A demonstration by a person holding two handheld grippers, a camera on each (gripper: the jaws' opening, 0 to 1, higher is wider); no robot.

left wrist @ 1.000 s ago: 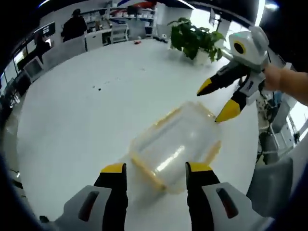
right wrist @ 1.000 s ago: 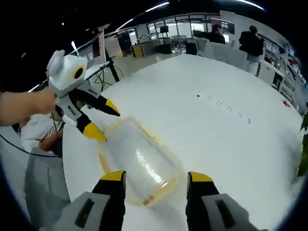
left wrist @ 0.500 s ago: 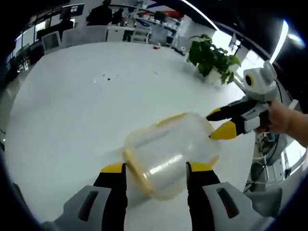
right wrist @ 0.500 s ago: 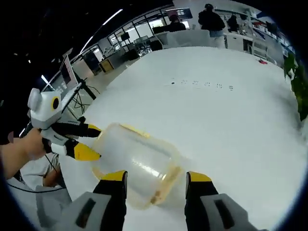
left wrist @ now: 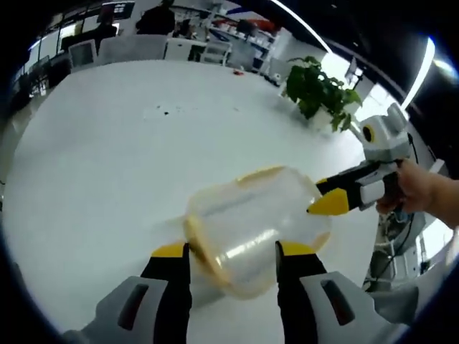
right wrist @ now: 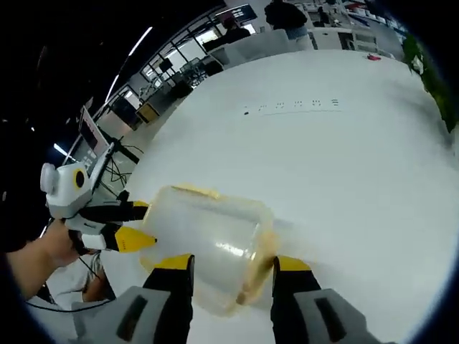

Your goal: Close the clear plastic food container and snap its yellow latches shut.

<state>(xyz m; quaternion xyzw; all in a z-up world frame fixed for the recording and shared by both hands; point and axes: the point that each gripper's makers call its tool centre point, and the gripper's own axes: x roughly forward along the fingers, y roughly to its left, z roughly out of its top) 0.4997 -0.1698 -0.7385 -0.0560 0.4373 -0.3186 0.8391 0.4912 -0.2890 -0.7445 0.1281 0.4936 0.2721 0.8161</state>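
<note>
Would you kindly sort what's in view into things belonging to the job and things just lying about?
Job: clear container with yellow latches; left claw; right claw.

Lying about: potted plant, white table, chairs, dark specks on the table.

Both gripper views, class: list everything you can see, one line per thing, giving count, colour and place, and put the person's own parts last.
Clear plastic food container with yellow latches: one, see-through with yellow trim, on the table between the two grippers.
Round white table: one, white, under the container.
Small dark specks: a short row, dark, on the far part of the table.
Potted green plant: one, green leaves, at the table's far edge.
Office desks and standing people: several, dark, in the background.
Left gripper: one, grey with yellow tips, jaws either side of the container's near end.
Right gripper: one, same colours, jaws at the opposite end.
Person's hand: one, holding the right gripper.
</note>
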